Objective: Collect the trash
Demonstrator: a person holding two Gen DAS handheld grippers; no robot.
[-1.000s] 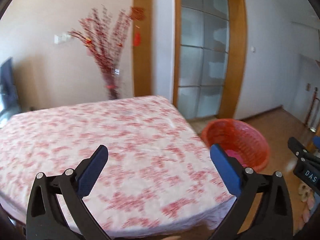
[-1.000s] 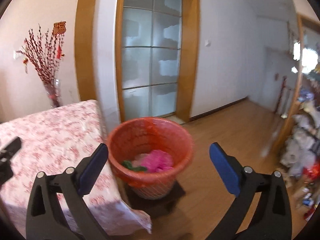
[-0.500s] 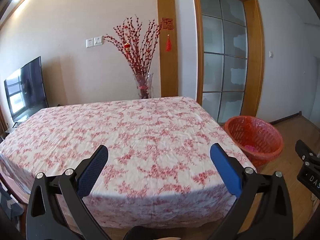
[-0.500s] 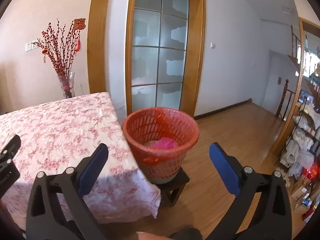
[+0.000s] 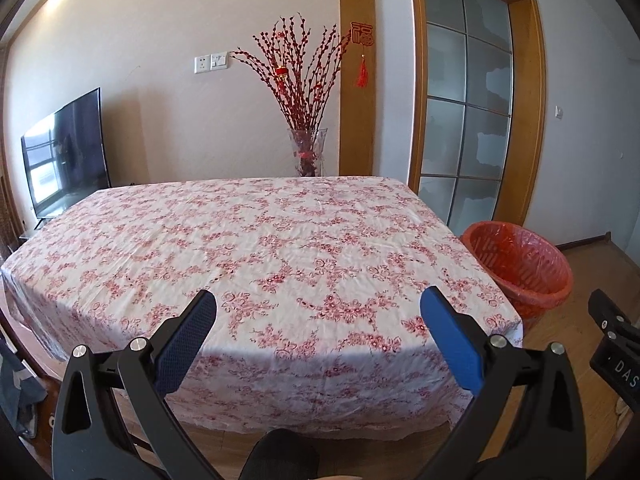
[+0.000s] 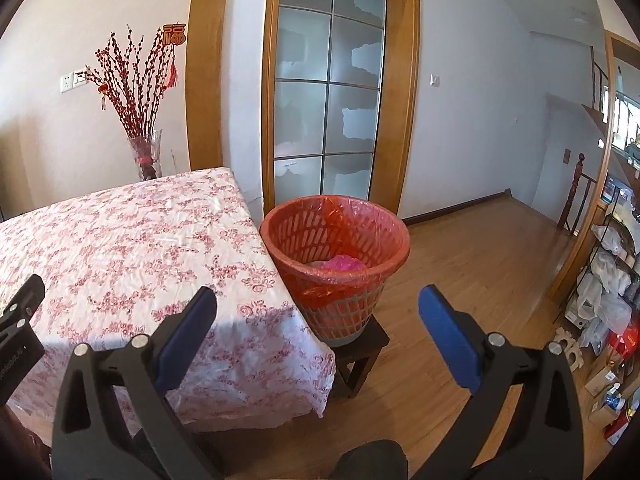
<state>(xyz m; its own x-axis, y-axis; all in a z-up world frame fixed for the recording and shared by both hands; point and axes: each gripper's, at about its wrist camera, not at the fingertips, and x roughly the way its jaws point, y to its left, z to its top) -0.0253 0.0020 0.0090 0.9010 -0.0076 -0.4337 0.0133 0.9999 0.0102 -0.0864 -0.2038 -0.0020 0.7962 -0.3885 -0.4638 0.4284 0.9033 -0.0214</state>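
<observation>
A red basket bin [image 6: 336, 256] lined with a red bag stands on a small dark stool [image 6: 360, 348] at the table's right side; pink trash [image 6: 344, 265] lies inside it. The bin also shows in the left wrist view [image 5: 520, 264]. The table [image 5: 256, 248] has a red floral cloth with no trash visible on it. My left gripper [image 5: 318, 316] is open and empty, held back before the table's near edge. My right gripper [image 6: 318, 316] is open and empty, held back from the bin and the table's corner [image 6: 304, 332].
A glass vase of red branches [image 5: 306, 120] stands behind the table. A TV [image 5: 66, 156] is at the far left. A glass-panel door [image 6: 328, 96] is behind the bin. Shelves with bags [image 6: 612, 280] line the right. Wooden floor [image 6: 472, 280] lies around the stool.
Both grippers have pulled back and away from the table and bin, so more of the room shows. Both stay open and empty.
</observation>
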